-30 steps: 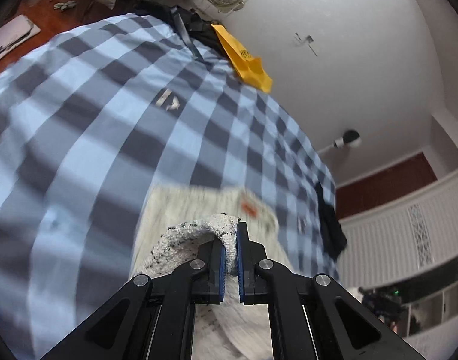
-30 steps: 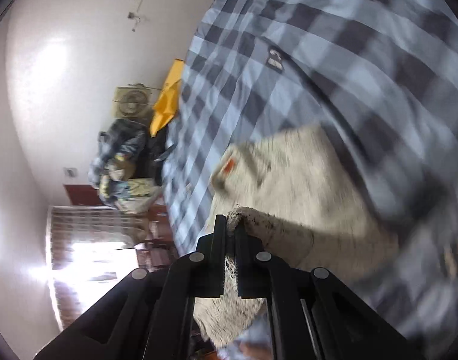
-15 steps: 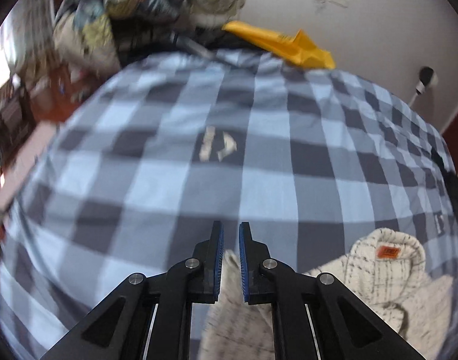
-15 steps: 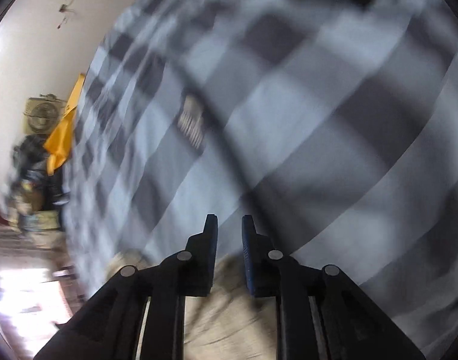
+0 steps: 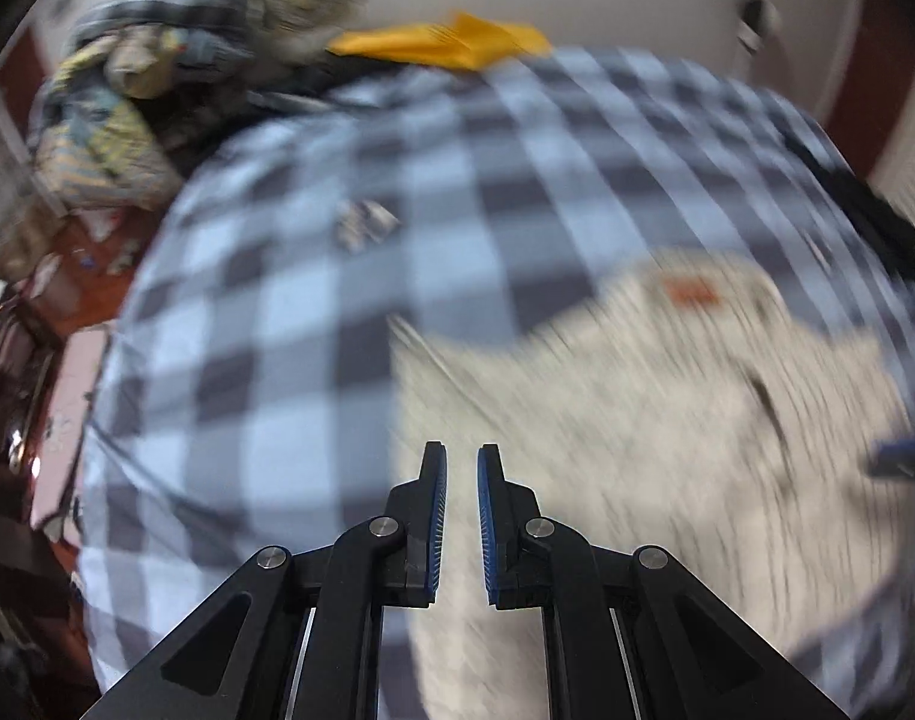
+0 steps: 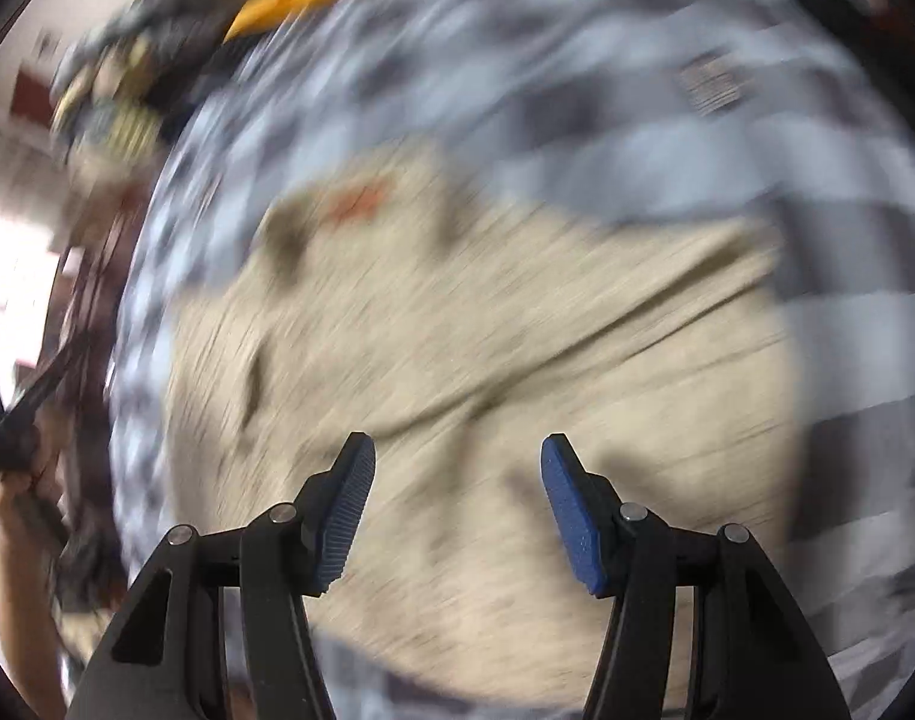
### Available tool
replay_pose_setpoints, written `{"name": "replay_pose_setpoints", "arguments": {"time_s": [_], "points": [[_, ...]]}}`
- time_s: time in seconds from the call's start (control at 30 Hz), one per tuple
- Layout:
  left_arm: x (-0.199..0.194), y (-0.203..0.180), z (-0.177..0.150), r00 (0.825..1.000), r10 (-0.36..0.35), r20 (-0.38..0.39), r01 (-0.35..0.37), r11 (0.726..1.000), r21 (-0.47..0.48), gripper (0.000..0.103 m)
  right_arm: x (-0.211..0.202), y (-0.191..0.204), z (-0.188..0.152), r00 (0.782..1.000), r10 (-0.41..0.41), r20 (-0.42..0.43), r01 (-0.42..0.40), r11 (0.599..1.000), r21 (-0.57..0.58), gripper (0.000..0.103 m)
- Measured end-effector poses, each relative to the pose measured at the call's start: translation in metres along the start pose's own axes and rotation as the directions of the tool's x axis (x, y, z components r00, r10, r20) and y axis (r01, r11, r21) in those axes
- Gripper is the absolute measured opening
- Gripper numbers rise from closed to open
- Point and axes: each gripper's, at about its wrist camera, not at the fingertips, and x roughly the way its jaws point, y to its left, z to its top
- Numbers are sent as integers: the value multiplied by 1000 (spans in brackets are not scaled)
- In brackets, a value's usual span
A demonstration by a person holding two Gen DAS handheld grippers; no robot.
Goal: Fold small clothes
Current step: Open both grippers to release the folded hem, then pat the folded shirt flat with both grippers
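Note:
A cream knitted garment (image 5: 667, 420) with an orange label (image 5: 688, 291) lies flat on a blue and grey checked bedspread (image 5: 313, 276). It also shows in the right wrist view (image 6: 487, 330), blurred by motion. My left gripper (image 5: 462, 468) hovers over the garment's left edge with its jaws a narrow gap apart and nothing between them. My right gripper (image 6: 457, 468) is wide open and empty above the middle of the garment. The right gripper's blue tip (image 5: 901, 459) shows at the far right of the left wrist view.
A heap of clothes (image 5: 133, 102) and a yellow item (image 5: 445, 42) lie at the far end of the bed. A dark garment (image 5: 865, 210) lies at the bed's right edge. Red floor with clutter (image 5: 55, 324) is on the left.
Both grippers let go of the garment's edge, which now lies flat on the bed. The right gripper opened wide. Both cameras swung over the garment.

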Motion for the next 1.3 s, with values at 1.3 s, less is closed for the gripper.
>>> {"name": "replay_pose_setpoints", "arguments": {"time_s": [1.3], "points": [[28,-1,10,998,69,3,-69,998,6,9,-79,-77,-39,967,-221,126,201,968,153,54]]}}
